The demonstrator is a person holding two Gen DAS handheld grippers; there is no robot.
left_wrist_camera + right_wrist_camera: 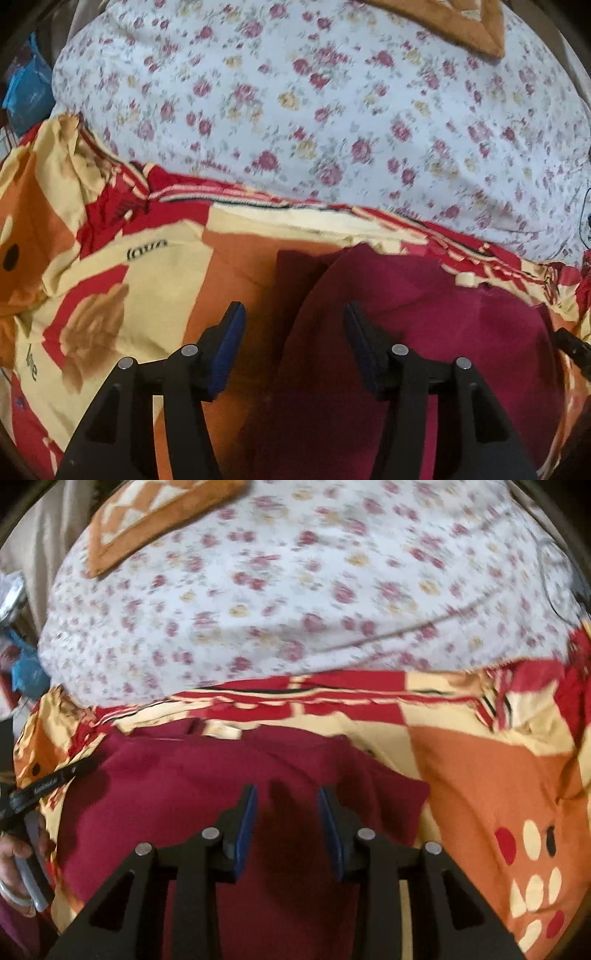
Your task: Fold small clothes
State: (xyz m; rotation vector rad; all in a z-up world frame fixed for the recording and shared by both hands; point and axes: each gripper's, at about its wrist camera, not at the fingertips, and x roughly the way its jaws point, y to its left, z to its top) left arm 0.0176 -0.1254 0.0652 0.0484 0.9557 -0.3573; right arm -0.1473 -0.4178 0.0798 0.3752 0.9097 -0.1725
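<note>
A dark red garment [461, 332] lies flat on a red, orange and cream patterned cover [147, 288]. My left gripper [293, 317] hovers open over the garment's left edge, with nothing pinched between its blue pads [231, 350]. In the right wrist view the same garment [184, 775] spreads across the cover [480, 775]. There my right gripper [288, 801] hangs just above the garment's middle, jaws apart, its fingers casting shadows on the cloth. A small cream tag or button [466, 278] sits at the garment's far edge.
A white floral sheet [332, 110] [295, 609] bulges behind the cover. An orange-bordered cushion [480, 26] [155, 513] rests on it. Blue items [29, 92] sit far left. A hand [14, 856] and a black bar of the other gripper [51, 779] show at the left edge.
</note>
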